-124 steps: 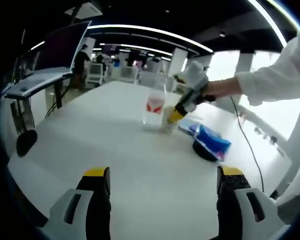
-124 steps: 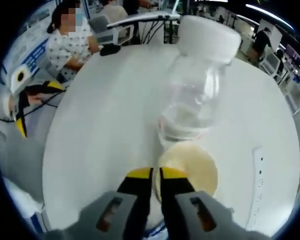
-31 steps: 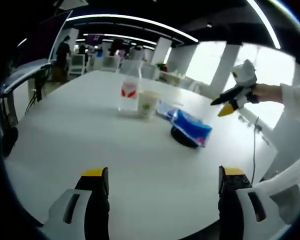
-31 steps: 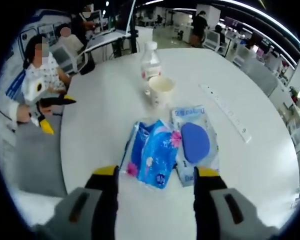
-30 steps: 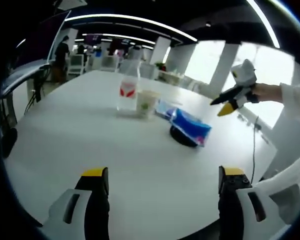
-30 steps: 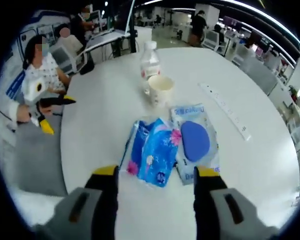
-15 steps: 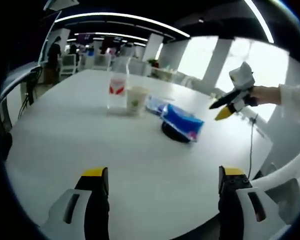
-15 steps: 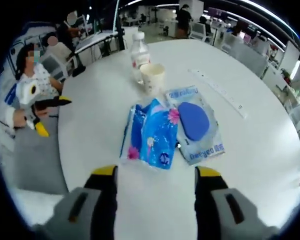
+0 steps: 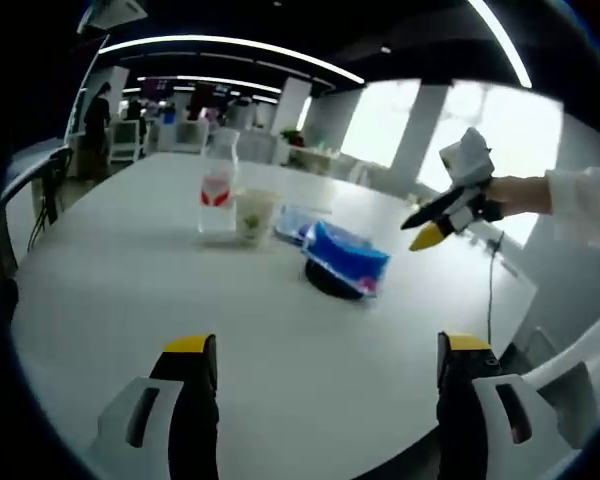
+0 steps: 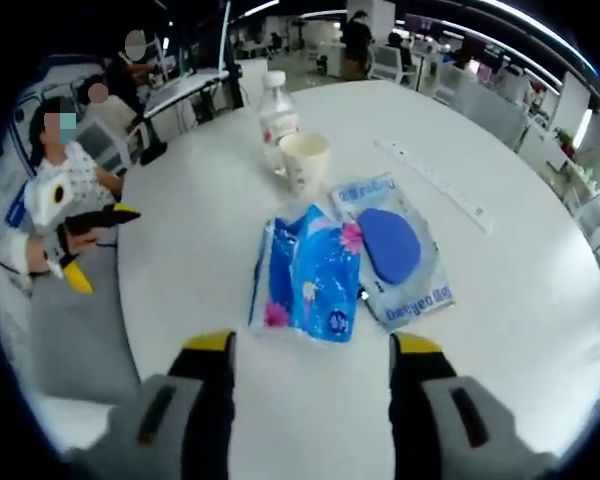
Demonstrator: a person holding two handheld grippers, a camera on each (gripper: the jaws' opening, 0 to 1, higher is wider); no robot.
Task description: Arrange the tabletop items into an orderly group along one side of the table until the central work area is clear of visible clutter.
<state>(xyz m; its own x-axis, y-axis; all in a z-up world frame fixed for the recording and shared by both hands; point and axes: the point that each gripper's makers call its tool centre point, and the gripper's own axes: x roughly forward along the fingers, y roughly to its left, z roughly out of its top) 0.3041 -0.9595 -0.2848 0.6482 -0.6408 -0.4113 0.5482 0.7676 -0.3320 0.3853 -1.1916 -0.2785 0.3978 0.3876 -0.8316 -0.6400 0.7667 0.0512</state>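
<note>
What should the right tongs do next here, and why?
Probably ease the open right tongs down onto the blue floral tissue pack. It lies directly ahead between the jaws, overlapping a black round object in the left gripper view, beside the clear pouch with a blue oval.

Print shows on the pale flat pouch with the blue oval (image 10: 395, 250), along its top and bottom edges, but it's too blurred to read. The clear plastic bottle's red-and-white label (image 10: 277, 124) can't be made out either.
</note>
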